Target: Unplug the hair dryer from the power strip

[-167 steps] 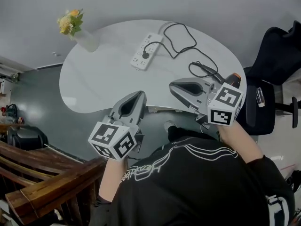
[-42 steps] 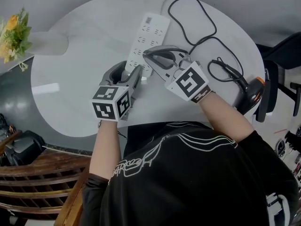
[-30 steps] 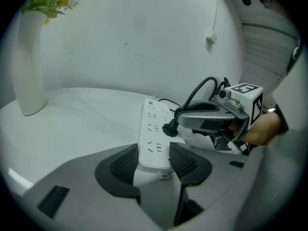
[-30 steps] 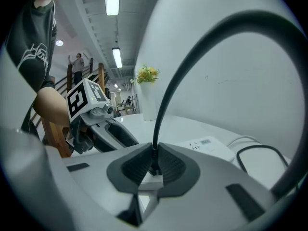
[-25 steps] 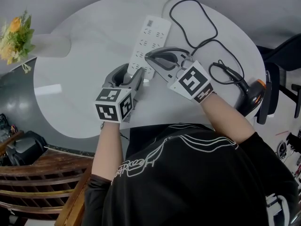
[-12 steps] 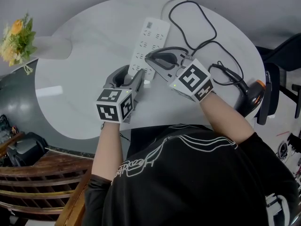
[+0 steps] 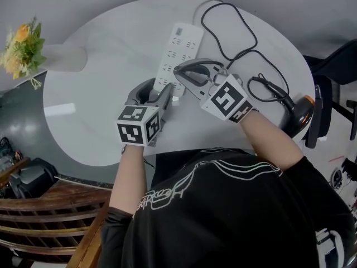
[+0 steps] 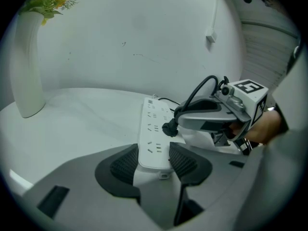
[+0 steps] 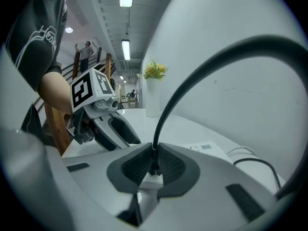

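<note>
A white power strip (image 7: 179, 48) lies on the round white table (image 7: 95, 99). My left gripper (image 7: 162, 90) is shut on the strip's near end (image 8: 153, 148), with a pad on each side of it. My right gripper (image 7: 178, 71) is shut on the black plug (image 8: 169, 128), which stands on the strip's right side (image 9: 153, 170). The black cord (image 7: 234, 32) rises from the plug (image 9: 169, 105) and loops across the table to the black and orange hair dryer (image 7: 297, 114) at the right edge. I cannot tell whether the plug's pins are still in the socket.
A white vase (image 7: 62, 54) with yellow flowers (image 7: 22, 38) stands at the table's left rim. A dark chair (image 7: 337, 66) is beyond the right edge. A wooden railing (image 7: 44, 233) runs at the lower left. The person's black-shirted body (image 7: 223, 216) is close to the near edge.
Both grippers have moved from the table's near edge onto the strip, the left onto its end, the right onto the plug. Over the last second they have barely shifted.
</note>
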Demonstrator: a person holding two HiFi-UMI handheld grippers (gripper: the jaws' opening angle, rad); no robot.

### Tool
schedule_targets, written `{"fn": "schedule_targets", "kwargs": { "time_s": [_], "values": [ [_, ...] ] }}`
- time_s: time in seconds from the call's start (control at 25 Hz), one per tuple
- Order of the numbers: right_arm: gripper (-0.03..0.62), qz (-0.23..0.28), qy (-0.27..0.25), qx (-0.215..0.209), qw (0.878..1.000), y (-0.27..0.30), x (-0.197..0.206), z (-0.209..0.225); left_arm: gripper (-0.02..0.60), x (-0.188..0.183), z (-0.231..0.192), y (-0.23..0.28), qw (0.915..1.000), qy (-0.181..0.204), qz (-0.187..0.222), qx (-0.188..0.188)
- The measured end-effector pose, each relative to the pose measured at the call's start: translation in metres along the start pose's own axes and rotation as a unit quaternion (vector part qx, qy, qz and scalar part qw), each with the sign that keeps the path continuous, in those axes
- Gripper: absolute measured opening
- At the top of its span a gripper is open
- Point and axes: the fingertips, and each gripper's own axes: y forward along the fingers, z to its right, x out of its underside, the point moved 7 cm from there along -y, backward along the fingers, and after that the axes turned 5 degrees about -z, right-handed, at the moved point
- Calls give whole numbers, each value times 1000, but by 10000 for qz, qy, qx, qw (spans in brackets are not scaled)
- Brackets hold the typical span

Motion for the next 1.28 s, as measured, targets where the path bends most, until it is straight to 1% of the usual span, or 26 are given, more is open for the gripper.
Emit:
{"fn": "schedule_targets", "kwargs": {
  "time_s": [0.16, 0.28, 0.36, 0.52, 0.6, 0.68, 0.84, 0.96, 1.04, 1.2, 1.28],
  "values": [
    [25, 125, 678, -138, 9975, 0, 4, 9, 206, -1, 0, 1, 10000, 19, 2, 46],
    [25, 179, 844, -119, 9962, 0, 5, 12, 206, -1, 0, 1, 10000, 7, 29, 32],
    [25, 127, 723, -63, 9973, -1, 4, 10, 206, 0, 0, 1, 10000, -9, 46, 27],
    [25, 21, 239, 49, 9997, -1, 0, 2, 206, 0, 0, 1, 10000, -20, 65, 19],
    [25, -4, 136, 72, 9999, -1, -1, 1, 206, 0, 0, 1, 10000, -37, 69, 17],
    [25, 3, 256, 32, 9997, 0, 0, 3, 206, 0, 0, 1, 10000, -38, 72, 22],
    [25, 111, 752, -39, 9971, -1, 4, 9, 206, 0, 0, 1, 10000, -26, 84, 47],
    [25, 124, 775, -35, 9969, -1, 4, 10, 206, 0, 0, 1, 9999, -28, 90, 37],
    [25, 54, 583, 13, 9983, -1, 1, 6, 206, 0, 0, 1, 9999, -53, 85, 36],
    [25, -114, 38, 162, 9998, 0, -3, 0, 206, 0, -1, 1, 9999, -62, 76, 32],
    [25, -119, 47, 126, 9998, 0, -2, 0, 207, 0, 0, 1, 9999, -62, 77, 27]
  ]
}}
